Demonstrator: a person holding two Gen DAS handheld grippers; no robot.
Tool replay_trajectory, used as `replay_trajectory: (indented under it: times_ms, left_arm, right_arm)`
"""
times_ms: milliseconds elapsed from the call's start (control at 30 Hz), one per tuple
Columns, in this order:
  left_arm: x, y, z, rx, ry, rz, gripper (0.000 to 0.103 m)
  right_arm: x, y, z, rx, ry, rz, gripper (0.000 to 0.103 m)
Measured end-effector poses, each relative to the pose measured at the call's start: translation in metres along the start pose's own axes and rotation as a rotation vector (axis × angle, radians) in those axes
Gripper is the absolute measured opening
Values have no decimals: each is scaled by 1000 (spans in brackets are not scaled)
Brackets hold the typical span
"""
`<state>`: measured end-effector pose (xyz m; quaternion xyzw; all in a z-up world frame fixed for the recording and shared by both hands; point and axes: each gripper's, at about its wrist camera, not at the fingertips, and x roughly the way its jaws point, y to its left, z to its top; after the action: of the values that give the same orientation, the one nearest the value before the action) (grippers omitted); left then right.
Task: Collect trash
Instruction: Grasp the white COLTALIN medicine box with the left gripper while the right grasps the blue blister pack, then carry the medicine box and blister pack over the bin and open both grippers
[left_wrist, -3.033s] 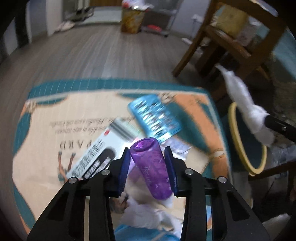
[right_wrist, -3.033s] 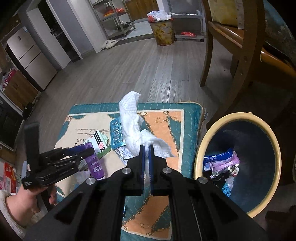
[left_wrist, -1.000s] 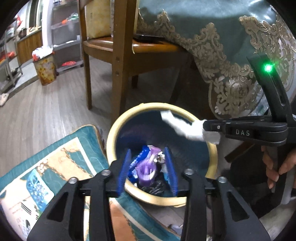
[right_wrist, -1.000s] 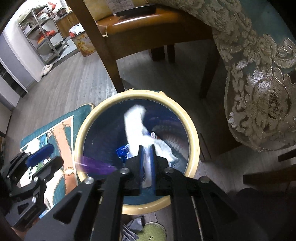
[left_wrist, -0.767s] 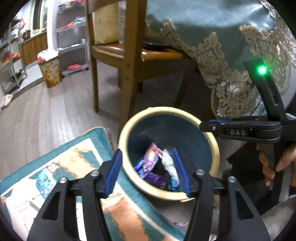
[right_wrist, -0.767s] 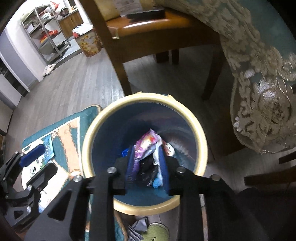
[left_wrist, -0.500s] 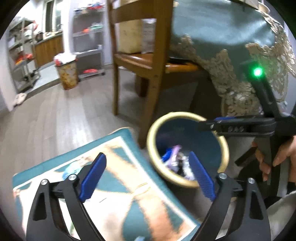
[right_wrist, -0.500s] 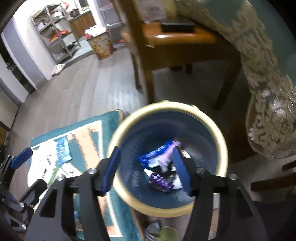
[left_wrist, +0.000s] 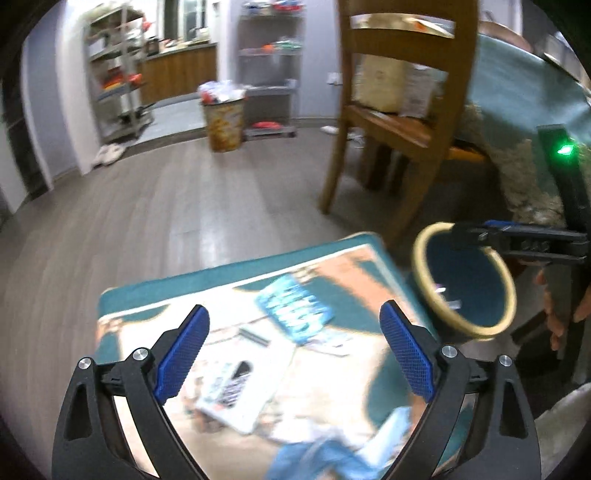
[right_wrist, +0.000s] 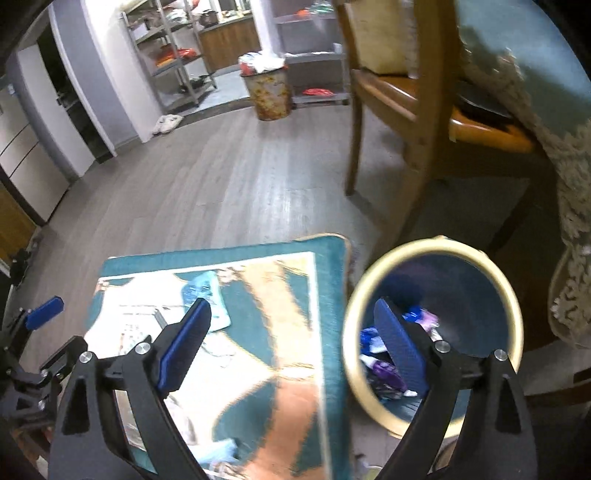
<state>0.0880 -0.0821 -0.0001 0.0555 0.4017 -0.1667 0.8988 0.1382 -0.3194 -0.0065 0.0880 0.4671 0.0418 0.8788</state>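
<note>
Both tongs are empty. The left gripper (left_wrist: 293, 350) has its jaws spread wide with nothing between them, only the mat (left_wrist: 155, 295) showing below. The right gripper (right_wrist: 291, 347) is opening at this moment, jaws already far apart and clamped on nothing; its right finger stands in front of the bin's mouth.

Outward from there: the bin (right_wrist: 436, 245), blue inside with a yellow rim, stands just off the mat's right edge, near a wooden chair (right_wrist: 417, 122). It already holds trash (right_wrist: 384, 369): a purple item, blue wrappers and something white, so part of the job looks done.

Still left on the mat: a light blue packet (left_wrist: 295, 310) toward the far side, a white printed box (left_wrist: 236, 395) nearer, and blurred blue and white scraps (left_wrist: 321, 454) at the near edge. All lie well apart from the bin. By my reading, the task is partway through, with several pieces still to carry over.
</note>
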Motion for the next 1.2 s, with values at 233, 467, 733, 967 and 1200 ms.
replay_trajectory:
  times_ms: [233, 467, 733, 967, 1200]
  left_arm:
    - [22, 61, -30, -32, 107, 81, 93]
    - [66, 78, -48, -2, 219, 78, 93]
    - [114, 54, -63, 157, 324, 4, 93]
    - [137, 40, -76, 271, 393, -5, 93]
    - [139, 71, -70, 132, 418, -26, 76]
  right_arm:
    - [37, 37, -4, -121, 59, -17, 90]
    - [95, 50, -5, -142, 168, -17, 90]
    - [144, 78, -11, -258, 249, 16, 89]
    - [164, 83, -8, -251, 281, 66, 89]
    - [178, 92, -11, -271, 303, 85, 85]
